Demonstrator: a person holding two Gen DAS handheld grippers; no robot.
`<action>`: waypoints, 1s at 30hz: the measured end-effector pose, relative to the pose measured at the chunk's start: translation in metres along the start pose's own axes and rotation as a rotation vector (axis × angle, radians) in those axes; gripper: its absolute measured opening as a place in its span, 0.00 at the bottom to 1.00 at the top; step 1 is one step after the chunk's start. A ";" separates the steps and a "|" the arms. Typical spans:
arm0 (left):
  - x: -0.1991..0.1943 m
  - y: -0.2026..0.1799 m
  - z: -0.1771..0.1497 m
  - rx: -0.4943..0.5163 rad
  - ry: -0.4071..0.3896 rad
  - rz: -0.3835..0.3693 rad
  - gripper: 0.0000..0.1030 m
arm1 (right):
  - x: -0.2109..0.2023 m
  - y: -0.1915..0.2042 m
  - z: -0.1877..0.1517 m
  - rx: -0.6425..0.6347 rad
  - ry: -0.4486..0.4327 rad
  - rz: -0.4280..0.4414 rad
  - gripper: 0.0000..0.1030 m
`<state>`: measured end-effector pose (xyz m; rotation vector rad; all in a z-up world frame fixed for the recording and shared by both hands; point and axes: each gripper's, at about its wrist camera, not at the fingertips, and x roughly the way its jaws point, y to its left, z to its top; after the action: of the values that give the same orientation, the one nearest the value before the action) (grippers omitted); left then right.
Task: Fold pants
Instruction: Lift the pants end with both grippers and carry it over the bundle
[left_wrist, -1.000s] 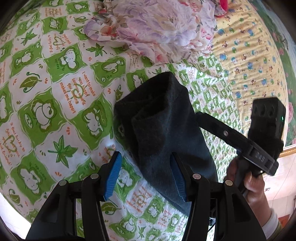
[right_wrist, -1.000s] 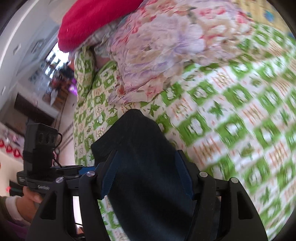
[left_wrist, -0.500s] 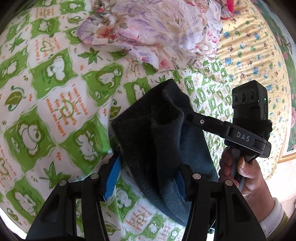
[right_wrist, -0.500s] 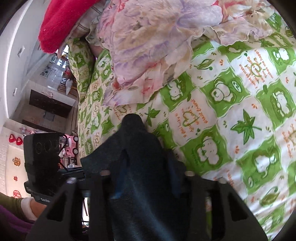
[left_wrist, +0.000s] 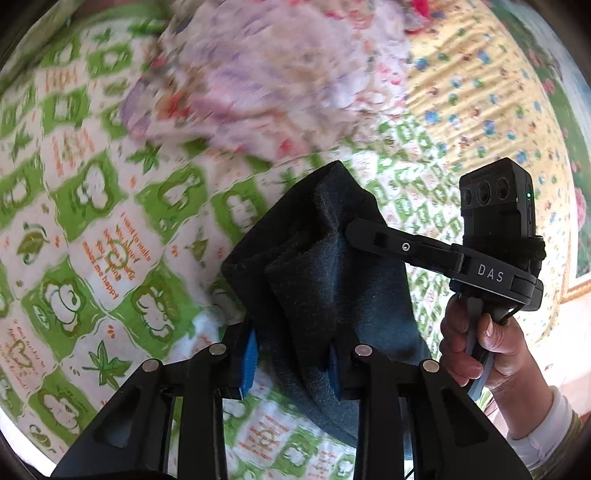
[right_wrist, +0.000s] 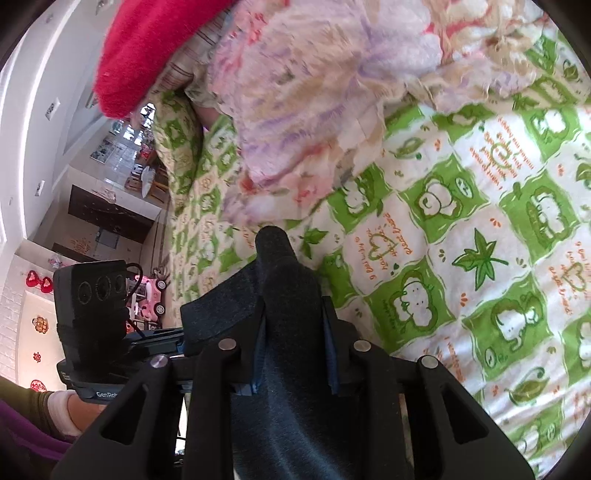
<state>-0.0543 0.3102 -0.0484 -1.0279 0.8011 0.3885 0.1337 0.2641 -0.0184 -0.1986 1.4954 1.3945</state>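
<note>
Grippers closing on pants

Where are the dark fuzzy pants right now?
The dark fuzzy pants are bunched between both closing grippers, low in the middle of each wrist view, over the green-and-white cartoon bedsheet and just in front of the crumpled floral blanket.

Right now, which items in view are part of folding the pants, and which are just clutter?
In the job:
- dark fleece pants
- left gripper, jaws closing on the pants
- right gripper, jaws closing on the pants

Lying about:
- floral pastel cloth
- red fuzzy cloth
- green-checked bedsheet
</note>
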 end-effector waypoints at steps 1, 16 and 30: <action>-0.004 -0.007 0.000 0.015 -0.009 -0.004 0.29 | -0.006 0.003 -0.001 -0.005 -0.012 0.004 0.27; -0.038 -0.103 -0.012 0.204 -0.058 -0.116 0.26 | -0.120 0.031 -0.048 -0.033 -0.230 0.021 0.26; -0.044 -0.179 -0.050 0.399 0.011 -0.246 0.25 | -0.202 0.032 -0.130 0.057 -0.424 -0.030 0.26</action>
<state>0.0092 0.1833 0.0790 -0.7416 0.7156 0.0084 0.1311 0.0685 0.1239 0.1065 1.1719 1.2730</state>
